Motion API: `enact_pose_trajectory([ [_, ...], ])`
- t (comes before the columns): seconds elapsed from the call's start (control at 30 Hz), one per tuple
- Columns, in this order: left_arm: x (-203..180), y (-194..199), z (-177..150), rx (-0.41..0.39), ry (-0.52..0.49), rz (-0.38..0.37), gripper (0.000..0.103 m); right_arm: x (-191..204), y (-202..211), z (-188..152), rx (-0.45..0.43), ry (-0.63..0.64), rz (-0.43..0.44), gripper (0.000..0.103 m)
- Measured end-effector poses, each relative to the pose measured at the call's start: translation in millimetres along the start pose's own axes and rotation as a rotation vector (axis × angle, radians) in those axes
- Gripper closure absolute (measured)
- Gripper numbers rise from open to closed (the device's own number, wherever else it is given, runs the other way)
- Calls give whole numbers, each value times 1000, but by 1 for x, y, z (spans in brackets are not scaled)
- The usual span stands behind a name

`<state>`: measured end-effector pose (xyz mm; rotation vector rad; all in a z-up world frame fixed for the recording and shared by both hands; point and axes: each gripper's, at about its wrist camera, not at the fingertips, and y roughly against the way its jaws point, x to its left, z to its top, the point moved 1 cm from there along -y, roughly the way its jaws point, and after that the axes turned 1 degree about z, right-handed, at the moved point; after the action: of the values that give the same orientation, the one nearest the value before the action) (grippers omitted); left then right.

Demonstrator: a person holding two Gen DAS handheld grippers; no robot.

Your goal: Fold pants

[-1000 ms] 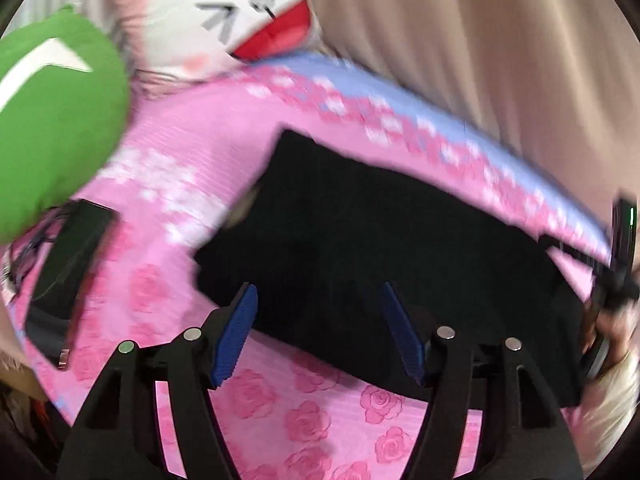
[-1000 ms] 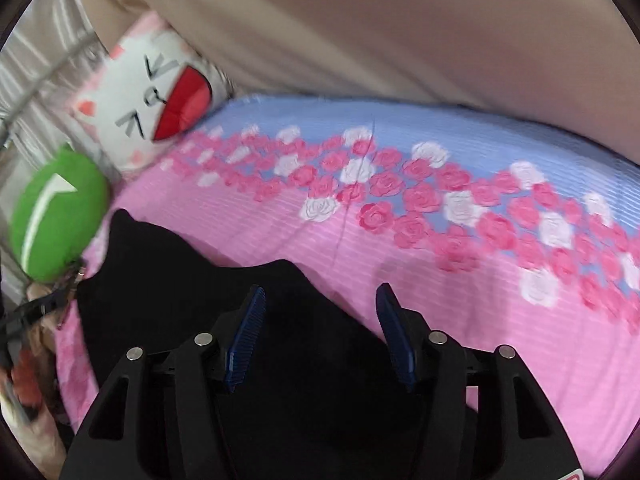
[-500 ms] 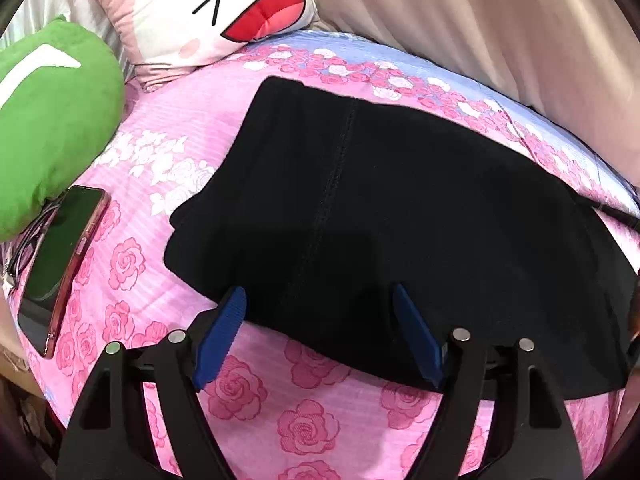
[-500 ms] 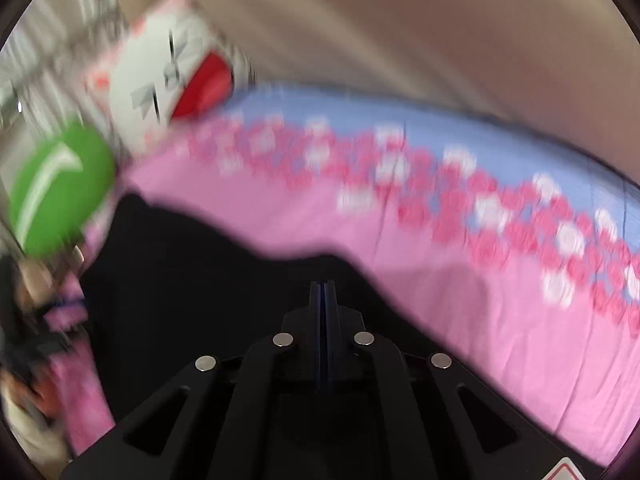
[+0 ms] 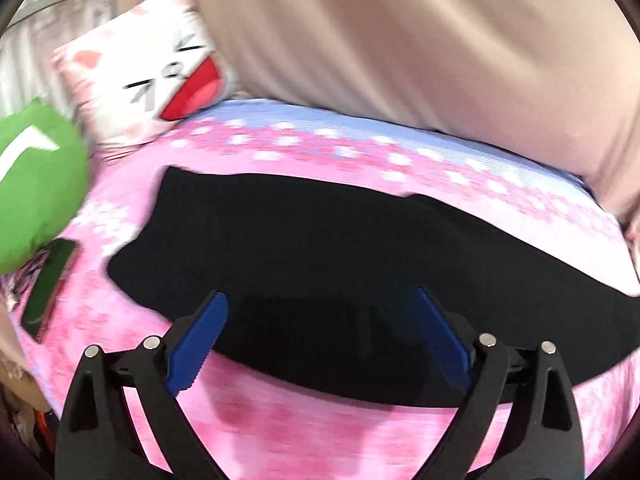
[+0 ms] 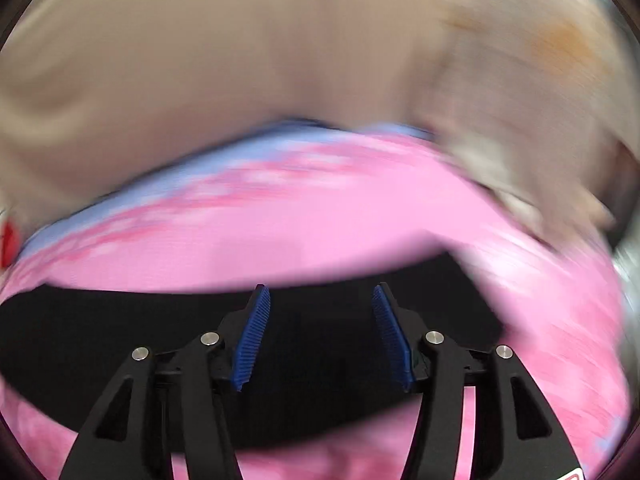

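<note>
Black pants (image 5: 320,248) lie flat as a long band across a pink rose-print bedsheet (image 5: 304,432). My left gripper (image 5: 320,304) hovers over their near edge, its jaws wide and still opening, nothing pinched between the blue pads (image 5: 200,340). In the blurred right wrist view the same black pants (image 6: 120,344) stretch under my right gripper (image 6: 320,300). Its jaws are opening over the cloth, and the blue pads (image 6: 252,340) press on nothing.
A cat-face pillow (image 5: 148,80) and a green cushion (image 5: 36,188) sit at the bed's far left. A dark phone (image 5: 48,288) lies on the sheet below the cushion. A beige curtain (image 5: 420,48) hangs behind the bed.
The left gripper opened wider and swung across the pants. The right gripper snapped shut half a second ago, has reopened, and its view swept right along the bed.
</note>
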<state>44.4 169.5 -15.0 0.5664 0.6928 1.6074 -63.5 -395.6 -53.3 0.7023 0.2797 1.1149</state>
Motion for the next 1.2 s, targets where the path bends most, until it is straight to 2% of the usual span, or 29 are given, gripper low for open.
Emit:
enact_pose_trajectory([
  [0.03, -19, -2, -2, 10, -21, -12, 11, -43, 2, -9, 29, -80, -38, 49],
  [0.1, -47, -2, -8, 24, -49, -36, 11, -89, 3, -21, 61, -172, -34, 49],
  [0.2, -87, -3, -15, 41, -87, -62, 11, -128, -8, -27, 114, -282, 115, 45],
  [0.27, -110, -2, -21, 55, -103, -78, 11, -134, -17, -29, 142, -300, 179, 45],
  [0.33, -123, 1, -26, 65, -119, -84, 11, -122, -23, -28, 144, -287, 195, 40],
  [0.43, -132, 4, -28, 65, -139, -71, 11, -120, -37, -24, 163, -358, 330, 39],
  [0.57, -133, 7, -30, 67, -138, -59, 10, -111, -47, -18, 154, -385, 357, 40],
  [0.6, -132, 7, -30, 68, -137, -56, 10, -112, -49, -16, 153, -396, 368, 44],
  [0.7, -131, 5, -32, 76, -135, -44, 10, -109, -60, -13, 167, -428, 395, 87],
  [0.73, -130, 3, -32, 82, -134, -42, 10, -110, -58, -14, 172, -443, 414, 87],
  [0.83, -125, 0, -33, 83, -132, -27, 10, -95, -40, -9, 106, -415, 401, 88],
  [0.93, -115, -4, -32, 88, -117, -30, 10, -67, -16, 2, 60, -368, 454, 88],
  [1.07, -97, -10, -33, 98, -87, -49, 10, 4, 20, 22, 21, -234, 529, 88],
  [1.2, -78, -14, -34, 99, -76, -61, 10, 79, 38, 29, 30, -125, 612, 88],
])
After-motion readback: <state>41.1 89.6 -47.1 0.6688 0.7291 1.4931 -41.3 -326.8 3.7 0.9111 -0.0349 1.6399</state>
